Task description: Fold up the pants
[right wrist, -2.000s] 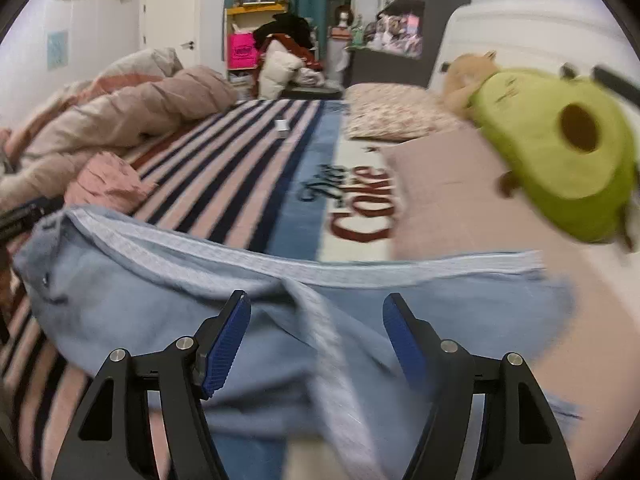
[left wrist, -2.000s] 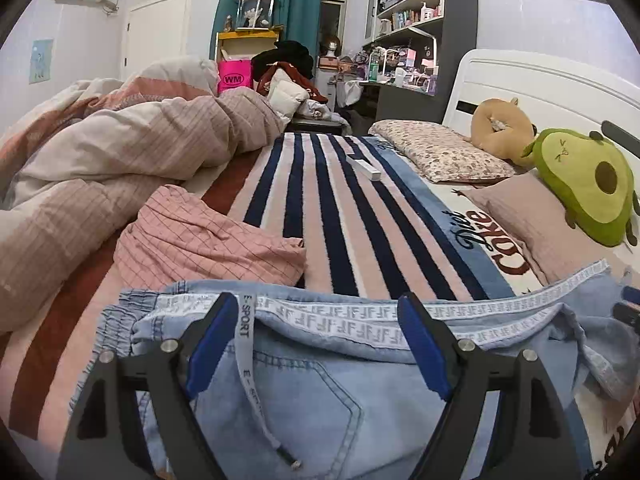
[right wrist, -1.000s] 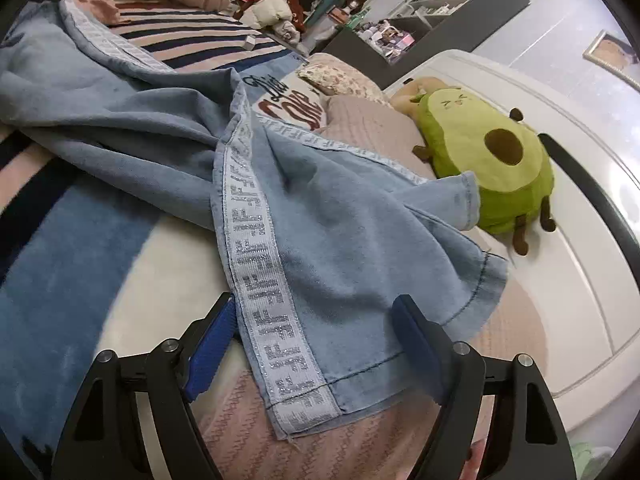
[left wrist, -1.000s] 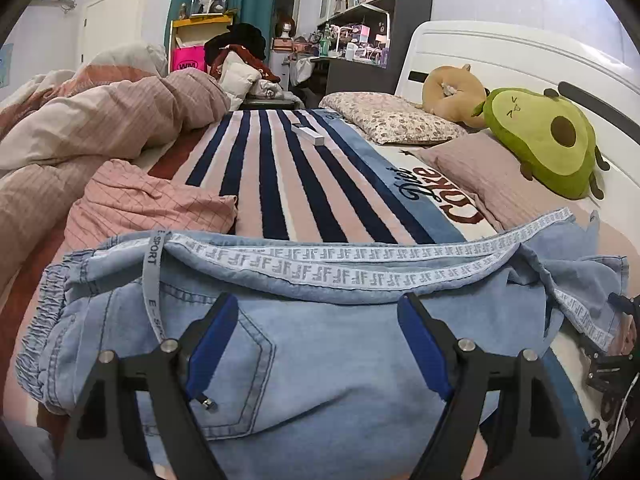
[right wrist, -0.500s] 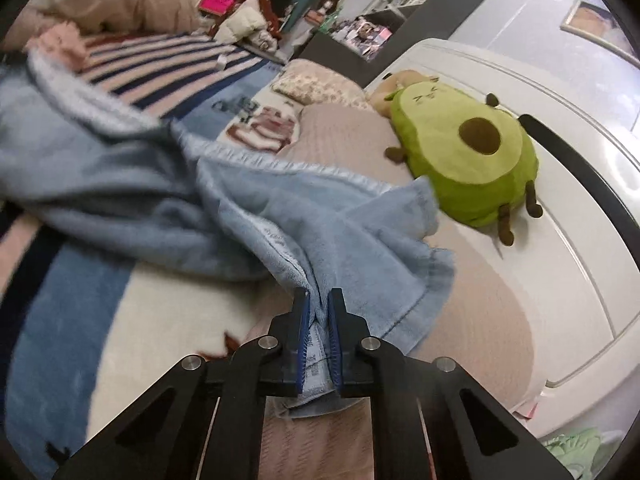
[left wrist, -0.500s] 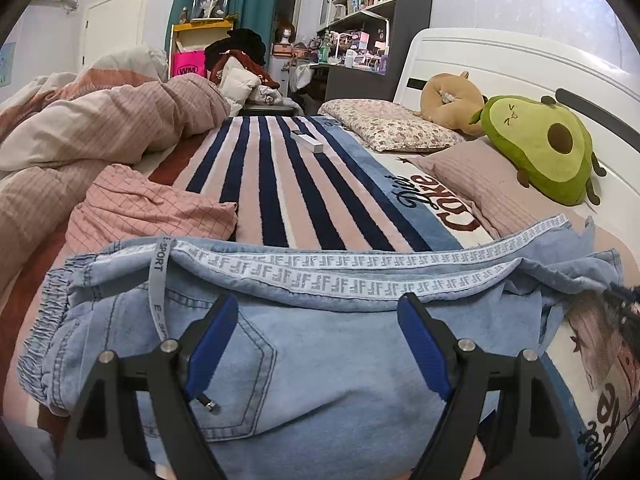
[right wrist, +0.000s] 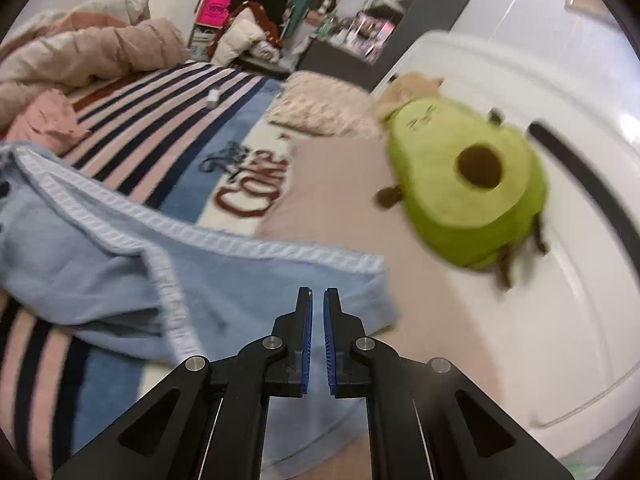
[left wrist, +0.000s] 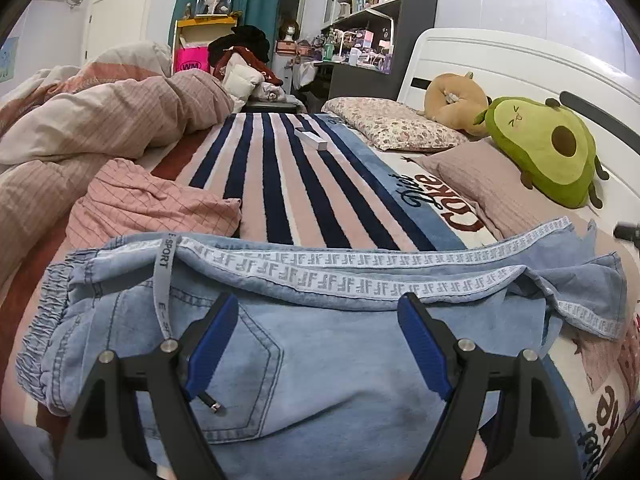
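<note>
Light blue denim pants (left wrist: 340,360) lie across the striped blanket (left wrist: 280,184), waistband at the left, with white logo bands along the side seams. My left gripper (left wrist: 316,304) hovers open just over the seat, near the back pocket and the grey drawstring (left wrist: 162,280). In the right wrist view the leg end of the pants (right wrist: 240,280) lies flat below my right gripper (right wrist: 317,292). Its jaws are shut, and no cloth is bunched between the pads. A dark tip of the right gripper (left wrist: 626,232) shows above the leg end.
A green avocado plush (right wrist: 468,200) and a tan plush (left wrist: 456,96) rest by the white headboard (left wrist: 520,64). A floral pillow (left wrist: 392,122), a small white box (left wrist: 311,138), a pink folded cloth (left wrist: 152,204) and a heaped duvet (left wrist: 100,120) lie on the bed.
My right gripper closed on the hem of the leg end, then rose; the flap now lies back on the bed. The left gripper stayed still and open.
</note>
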`<state>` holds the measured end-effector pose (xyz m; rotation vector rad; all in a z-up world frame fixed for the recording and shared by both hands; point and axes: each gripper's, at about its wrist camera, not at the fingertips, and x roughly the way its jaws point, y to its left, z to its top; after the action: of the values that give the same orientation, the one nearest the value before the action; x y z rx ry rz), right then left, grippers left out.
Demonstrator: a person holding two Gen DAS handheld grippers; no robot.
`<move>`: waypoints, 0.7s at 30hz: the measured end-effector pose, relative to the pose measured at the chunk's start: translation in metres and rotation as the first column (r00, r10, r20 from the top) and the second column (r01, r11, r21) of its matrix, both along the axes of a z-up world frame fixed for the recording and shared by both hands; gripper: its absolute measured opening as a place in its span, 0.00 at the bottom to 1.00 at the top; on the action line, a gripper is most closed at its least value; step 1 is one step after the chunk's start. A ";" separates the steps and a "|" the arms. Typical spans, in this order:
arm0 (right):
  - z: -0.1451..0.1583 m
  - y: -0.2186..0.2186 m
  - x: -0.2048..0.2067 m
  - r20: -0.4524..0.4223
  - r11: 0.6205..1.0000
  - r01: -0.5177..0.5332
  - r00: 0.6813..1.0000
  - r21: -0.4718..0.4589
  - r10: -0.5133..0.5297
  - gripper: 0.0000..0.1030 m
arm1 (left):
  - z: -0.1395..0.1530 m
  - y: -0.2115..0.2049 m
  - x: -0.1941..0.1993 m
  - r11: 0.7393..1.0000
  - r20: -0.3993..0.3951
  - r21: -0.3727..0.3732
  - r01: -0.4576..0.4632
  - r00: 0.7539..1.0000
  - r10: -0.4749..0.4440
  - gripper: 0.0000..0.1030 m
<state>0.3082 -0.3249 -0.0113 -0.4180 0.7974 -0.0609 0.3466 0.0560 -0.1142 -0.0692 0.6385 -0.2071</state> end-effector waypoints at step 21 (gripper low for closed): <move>-0.103 0.008 -0.047 -0.016 0.968 0.021 1.000 -0.250 -0.026 0.17 | 0.002 0.004 0.000 1.000 0.003 -0.029 0.004 1.000 -0.004 0.77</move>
<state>0.2613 -0.3165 -0.1144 -0.6480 0.8171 -0.1811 0.3463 0.0601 -0.1127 -0.0950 0.6326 -0.2206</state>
